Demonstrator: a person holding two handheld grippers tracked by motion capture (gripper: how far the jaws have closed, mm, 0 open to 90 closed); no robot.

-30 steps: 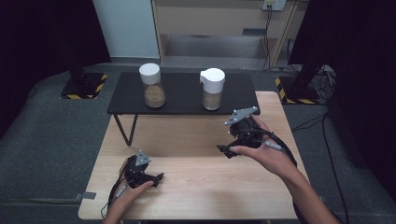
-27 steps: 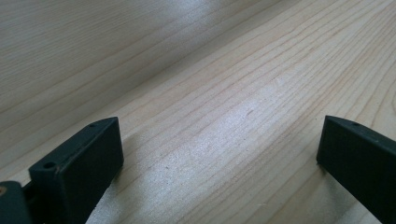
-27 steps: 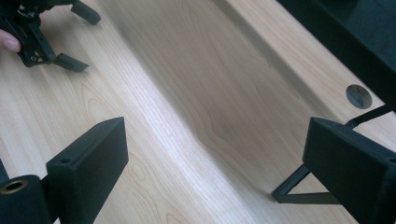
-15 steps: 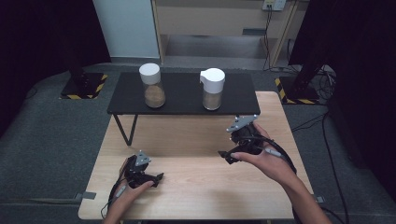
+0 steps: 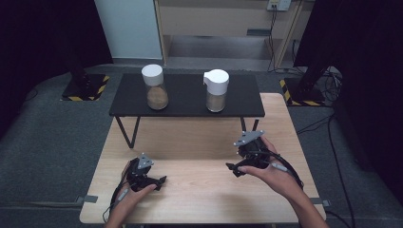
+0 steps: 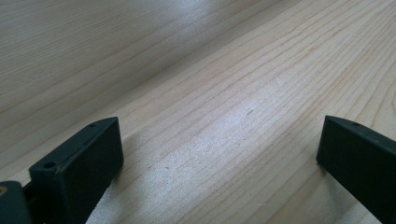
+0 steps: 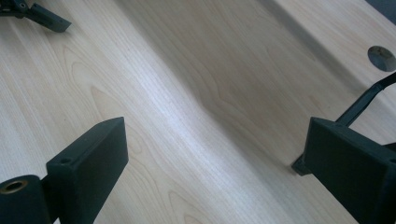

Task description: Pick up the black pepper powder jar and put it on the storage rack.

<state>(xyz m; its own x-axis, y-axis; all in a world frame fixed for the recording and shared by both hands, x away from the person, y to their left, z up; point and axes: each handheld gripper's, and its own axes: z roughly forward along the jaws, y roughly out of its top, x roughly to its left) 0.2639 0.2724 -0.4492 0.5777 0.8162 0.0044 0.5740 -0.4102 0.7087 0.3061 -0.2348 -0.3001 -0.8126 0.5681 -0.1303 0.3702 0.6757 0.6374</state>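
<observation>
My left gripper (image 5: 158, 182) rests low on the wooden table (image 5: 199, 137) near its front left, held by a hand. In the left gripper view its jaws stand wide apart, and my left gripper (image 6: 219, 158) has only bare wood between them. My right gripper (image 5: 234, 170) is held just above the table at the right, pointing left. In the right gripper view my right gripper (image 7: 215, 158) is open over bare wood. The left gripper's jaw tip (image 7: 42, 16) shows far off at the top left.
A black shelf (image 5: 185, 107) stands on thin legs across the table's back. On it are a white-lidded jar (image 5: 154, 88) with brown contents and a jar with a white spout lid (image 5: 216, 91). A shelf leg (image 7: 369, 98) and a table hole (image 7: 381, 57) lie near my right gripper.
My right gripper has come down and back toward the front of the table, away from the shelf. The left gripper has not moved.
</observation>
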